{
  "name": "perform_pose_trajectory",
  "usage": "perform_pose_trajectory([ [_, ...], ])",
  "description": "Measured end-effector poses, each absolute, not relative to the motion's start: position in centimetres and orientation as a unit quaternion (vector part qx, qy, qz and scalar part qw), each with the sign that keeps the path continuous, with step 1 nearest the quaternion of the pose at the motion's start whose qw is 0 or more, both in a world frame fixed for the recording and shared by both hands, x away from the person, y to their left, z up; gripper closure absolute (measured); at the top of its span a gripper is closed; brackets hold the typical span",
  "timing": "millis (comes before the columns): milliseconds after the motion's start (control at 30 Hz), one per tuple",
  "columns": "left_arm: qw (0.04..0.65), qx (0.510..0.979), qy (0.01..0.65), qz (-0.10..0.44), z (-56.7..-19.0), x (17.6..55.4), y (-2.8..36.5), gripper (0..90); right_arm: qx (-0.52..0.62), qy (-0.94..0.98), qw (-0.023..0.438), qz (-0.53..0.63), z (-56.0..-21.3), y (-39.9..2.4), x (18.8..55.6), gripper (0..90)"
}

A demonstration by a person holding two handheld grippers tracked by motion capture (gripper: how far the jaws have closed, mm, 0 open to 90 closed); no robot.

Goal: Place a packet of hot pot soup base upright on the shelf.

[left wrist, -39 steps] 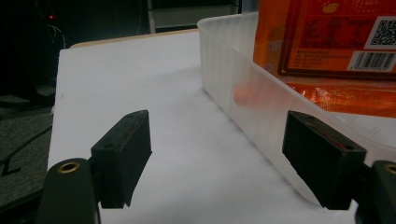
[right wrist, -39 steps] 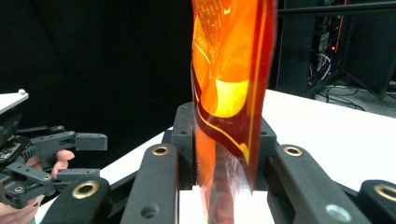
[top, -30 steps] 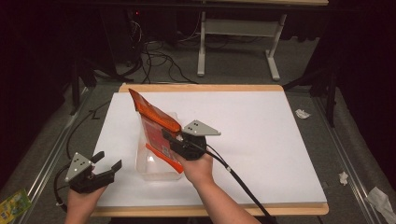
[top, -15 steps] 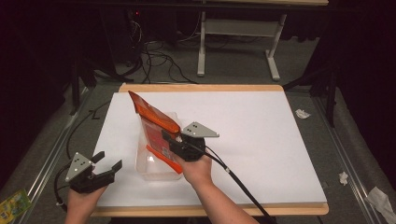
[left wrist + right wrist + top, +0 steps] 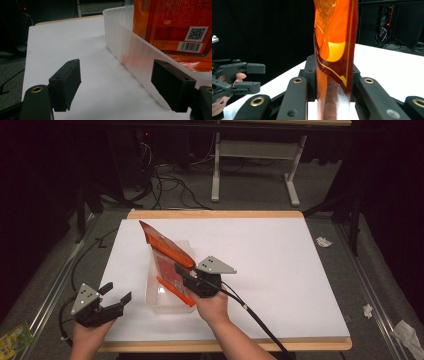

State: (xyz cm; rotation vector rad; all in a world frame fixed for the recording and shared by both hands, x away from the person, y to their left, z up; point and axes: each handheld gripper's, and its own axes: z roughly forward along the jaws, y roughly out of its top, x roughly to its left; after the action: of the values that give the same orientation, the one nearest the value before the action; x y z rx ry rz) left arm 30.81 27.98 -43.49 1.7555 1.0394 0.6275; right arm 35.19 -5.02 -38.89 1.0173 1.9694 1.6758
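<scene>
- Orange snack pouch (image 5: 167,257) stands tilted in a clear plastic tub (image 5: 162,297) toward the front left of the white table (image 5: 280,270), top leaning off to the far left corner.
- right gripper (image 5: 184,274) is clamped on the pouch's lower edge; in the right gripper view the jaws squeeze it from both sides, and the pouch (image 5: 334,50) blocks most of what's behind.
- left gripper (image 5: 116,293) sits by the front left corner, jaws spread, nothing between them.
- Left gripper view cuts the pouch (image 5: 175,25) off at the top. There's a QR code and a barcode on white stickers, but the small print is too tiny to read.
- Tub wall (image 5: 130,47) is frosted, so whatever's behind it is just an orange smear.
</scene>
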Motion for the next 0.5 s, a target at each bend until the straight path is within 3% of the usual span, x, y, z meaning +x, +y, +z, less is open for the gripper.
perform_pose_trajectory([
  [500, 0.480, 0.724, 0.424, 0.256, -43.5, 30.9, 27.8, 24.6, 0.361, 0.703, 0.180, 0.586, -41.1, -6.7, 33.9, 72.2],
])
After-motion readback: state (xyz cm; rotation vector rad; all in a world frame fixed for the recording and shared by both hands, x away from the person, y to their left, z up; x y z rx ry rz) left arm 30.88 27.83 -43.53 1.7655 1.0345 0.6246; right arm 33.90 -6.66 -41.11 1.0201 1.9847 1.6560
